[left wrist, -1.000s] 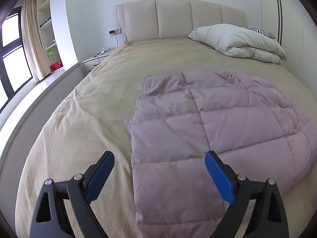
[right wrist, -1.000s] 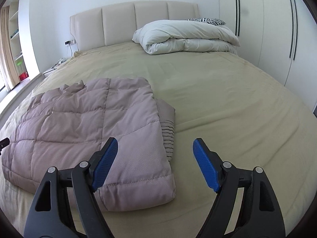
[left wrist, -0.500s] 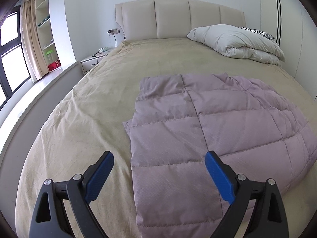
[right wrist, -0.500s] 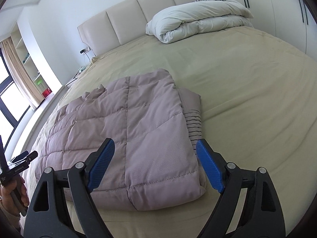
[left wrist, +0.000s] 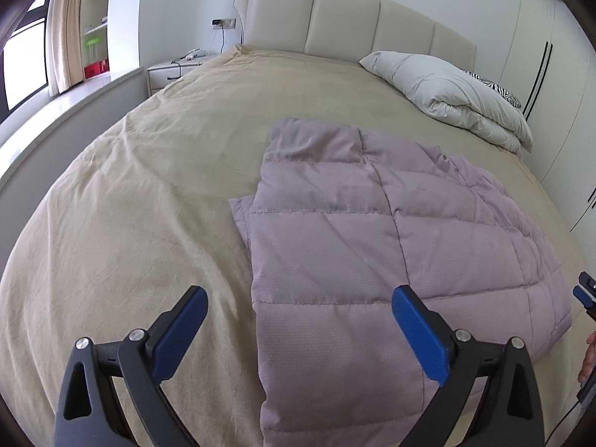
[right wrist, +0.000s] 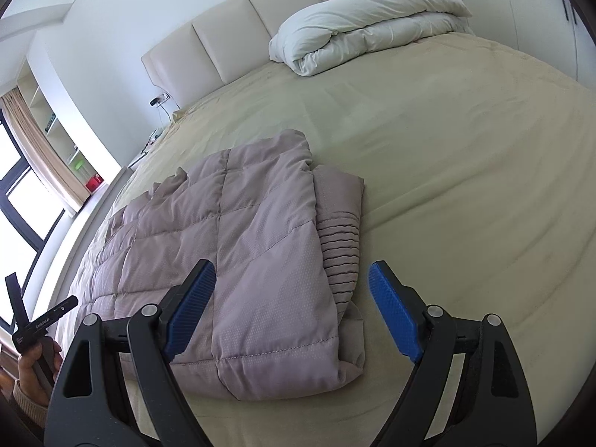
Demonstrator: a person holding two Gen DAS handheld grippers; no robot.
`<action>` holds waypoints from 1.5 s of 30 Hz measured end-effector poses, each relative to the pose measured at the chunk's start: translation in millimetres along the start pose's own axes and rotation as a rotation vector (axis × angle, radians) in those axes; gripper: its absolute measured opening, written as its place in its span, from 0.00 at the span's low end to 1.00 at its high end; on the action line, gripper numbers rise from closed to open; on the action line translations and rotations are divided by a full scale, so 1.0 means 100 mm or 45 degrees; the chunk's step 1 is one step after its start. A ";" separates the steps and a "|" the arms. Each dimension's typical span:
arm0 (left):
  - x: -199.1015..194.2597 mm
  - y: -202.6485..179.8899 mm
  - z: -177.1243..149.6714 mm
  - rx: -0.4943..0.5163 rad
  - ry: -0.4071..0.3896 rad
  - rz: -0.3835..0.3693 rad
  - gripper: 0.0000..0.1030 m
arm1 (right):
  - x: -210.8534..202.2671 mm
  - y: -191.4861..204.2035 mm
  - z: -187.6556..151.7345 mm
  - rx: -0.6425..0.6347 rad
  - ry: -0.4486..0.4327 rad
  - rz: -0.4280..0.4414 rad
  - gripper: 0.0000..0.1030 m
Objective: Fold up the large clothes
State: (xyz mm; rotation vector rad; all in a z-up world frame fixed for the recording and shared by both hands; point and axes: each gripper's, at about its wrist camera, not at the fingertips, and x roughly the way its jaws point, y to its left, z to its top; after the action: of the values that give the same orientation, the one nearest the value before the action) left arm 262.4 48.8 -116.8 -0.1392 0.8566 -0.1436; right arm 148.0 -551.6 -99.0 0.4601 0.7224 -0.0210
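Note:
A mauve quilted down jacket [left wrist: 372, 246] lies folded flat on the beige bed [left wrist: 149, 193]. My left gripper [left wrist: 298, 331] is open and empty, hovering over the jacket's near left edge. In the right wrist view the jacket [right wrist: 242, 260] shows a ribbed cuff [right wrist: 341, 238] sticking out on its right side. My right gripper [right wrist: 287, 309] is open and empty, above the jacket's near right corner. The jaws of both stand wide apart with blue pads.
A folded white duvet [left wrist: 447, 89] with a zebra pillow lies at the bed's head by the padded headboard [left wrist: 335, 18]. A nightstand [left wrist: 175, 70], shelves and a window are to the left. White wardrobes [left wrist: 551, 74] stand on the right.
Both grippers have tilted and shifted over the jacket. The right one moved closer over the jacket's right corner. Both stay open and the jacket has not moved.

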 end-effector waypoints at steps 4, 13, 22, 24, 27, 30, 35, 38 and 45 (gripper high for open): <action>0.09 0.16 0.02 -0.089 0.058 -0.106 0.99 | 0.09 -0.13 0.09 0.013 0.029 0.009 0.82; 0.38 0.38 0.02 -0.228 0.198 -0.292 0.99 | 0.49 -0.60 0.27 0.193 0.183 0.173 0.83; 0.60 0.57 0.02 -0.332 0.285 -0.463 0.98 | 1.13 -0.79 0.29 0.356 0.387 0.415 0.83; 0.65 0.61 0.04 -0.362 0.296 -0.497 0.98 | 1.23 -0.75 0.28 0.339 0.412 0.431 0.83; 0.72 0.64 0.09 -0.372 0.313 -0.522 0.97 | 1.36 -0.68 0.30 0.315 0.444 0.473 0.83; 0.78 0.69 0.13 -0.415 0.320 -0.548 0.97 | 1.46 -0.64 0.32 0.300 0.472 0.469 0.83; 0.81 0.71 0.14 -0.413 0.347 -0.580 0.96 | 1.56 -0.58 0.34 0.278 0.505 0.496 0.83; 0.85 0.68 0.16 -0.407 0.365 -0.593 0.96 | 1.61 -0.56 0.36 0.272 0.516 0.507 0.83; 0.91 0.67 0.18 -0.401 0.379 -0.617 0.96 | 1.69 -0.54 0.42 0.258 0.528 0.510 0.83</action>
State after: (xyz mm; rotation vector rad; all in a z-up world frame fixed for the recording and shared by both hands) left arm 339.6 99.5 -184.2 -0.6342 1.1278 -0.4926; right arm 292.8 -594.0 -201.8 0.8106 1.0271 0.3902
